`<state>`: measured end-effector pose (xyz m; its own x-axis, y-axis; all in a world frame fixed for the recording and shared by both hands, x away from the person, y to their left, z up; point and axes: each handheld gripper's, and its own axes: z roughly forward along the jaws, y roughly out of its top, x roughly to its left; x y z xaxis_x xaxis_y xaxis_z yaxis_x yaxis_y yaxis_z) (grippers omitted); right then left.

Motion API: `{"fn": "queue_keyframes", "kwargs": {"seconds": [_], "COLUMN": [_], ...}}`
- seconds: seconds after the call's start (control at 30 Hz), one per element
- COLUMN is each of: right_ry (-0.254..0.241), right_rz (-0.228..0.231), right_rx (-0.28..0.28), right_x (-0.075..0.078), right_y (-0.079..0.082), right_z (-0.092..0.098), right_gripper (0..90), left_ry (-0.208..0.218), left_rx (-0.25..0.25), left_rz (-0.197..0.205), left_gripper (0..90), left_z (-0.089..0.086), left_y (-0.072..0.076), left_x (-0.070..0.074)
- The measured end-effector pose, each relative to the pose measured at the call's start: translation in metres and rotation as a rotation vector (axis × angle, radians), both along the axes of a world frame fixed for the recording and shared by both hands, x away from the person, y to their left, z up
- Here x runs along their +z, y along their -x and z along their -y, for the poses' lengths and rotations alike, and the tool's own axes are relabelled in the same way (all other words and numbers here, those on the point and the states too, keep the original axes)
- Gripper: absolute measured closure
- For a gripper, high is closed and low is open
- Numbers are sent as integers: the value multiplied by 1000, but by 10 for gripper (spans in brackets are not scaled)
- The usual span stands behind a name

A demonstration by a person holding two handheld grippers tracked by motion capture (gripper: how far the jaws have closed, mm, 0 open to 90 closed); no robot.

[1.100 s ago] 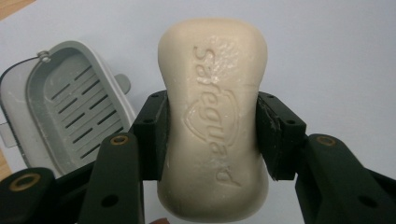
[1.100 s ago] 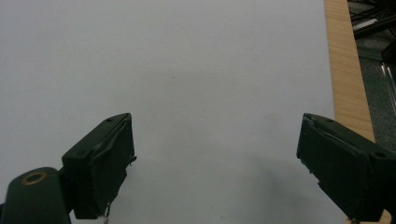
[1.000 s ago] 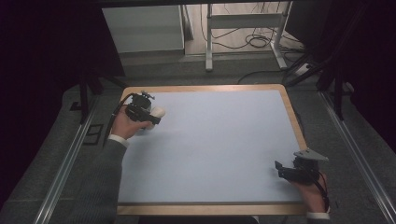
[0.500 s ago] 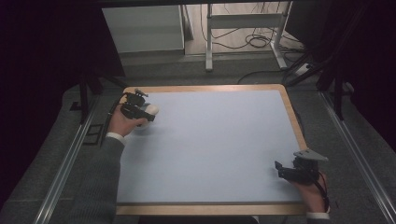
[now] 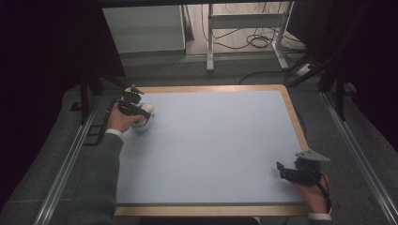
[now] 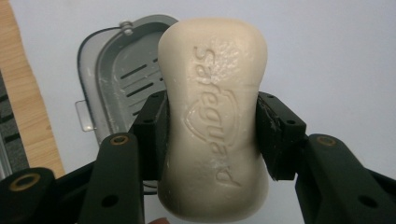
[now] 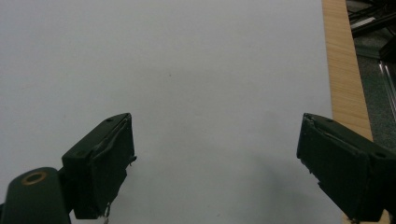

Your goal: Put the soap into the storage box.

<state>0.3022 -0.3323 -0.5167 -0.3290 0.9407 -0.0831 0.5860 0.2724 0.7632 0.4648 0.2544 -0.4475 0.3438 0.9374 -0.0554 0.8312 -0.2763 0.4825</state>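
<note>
Cream-coloured soap (image 6: 212,121), a waisted bar with raised lettering, is sitting clamped between the two black jaws of our left gripper (image 6: 211,135), the pads pressing on its narrow middle from either side. Beyond and below it we are seeing a grey soap dish (image 6: 119,74) with drain slots, lying open on the pale blue table (image 5: 220,140) near the wooden edge; the bar is overlapping it in this view, though we cannot tell whether it is touching it. Across the last second our left hand (image 5: 119,121) has been drifting a little toward the far left corner with the bar in its grasp, which we are reading as carrying the soap over to the dish, or possibly just lifting it out. Our right gripper (image 7: 215,163) is holding nothing, its jaws spread wide over bare table, and it has been resting unmoved at the near right corner.
</note>
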Motion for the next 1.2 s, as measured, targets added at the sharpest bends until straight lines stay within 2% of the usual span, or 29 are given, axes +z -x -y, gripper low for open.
{"fn": "queue_keyframes", "kwargs": {"seconds": [0.3,0.8,0.87,1.07,1.17,1.2], "right_ry": [-3,-1,-2,2,1,1], "right_rz": [3,-1,-1,0,2,3], "right_rx": [-2,-3,-3,1,0,0], "right_x": [1,0,0,0,0,0], "right_y": [0,0,-1,0,0,0], "right_z": [1,2,2,1,1,1], "right_gripper": [109,109,109,109,109,109], "left_ry": [6,-17,-4,30,33,47], "left_rx": [50,83,84,48,19,-1], "left_rz": [-11,-49,-28,47,68,82], "left_gripper": [496,493,475,421,395,383], "left_z": [-7,-3,-2,6,11,15], "left_y": [-11,-21,-20,-8,-1,5], "left_x": [-5,-20,-19,1,7,10]}}
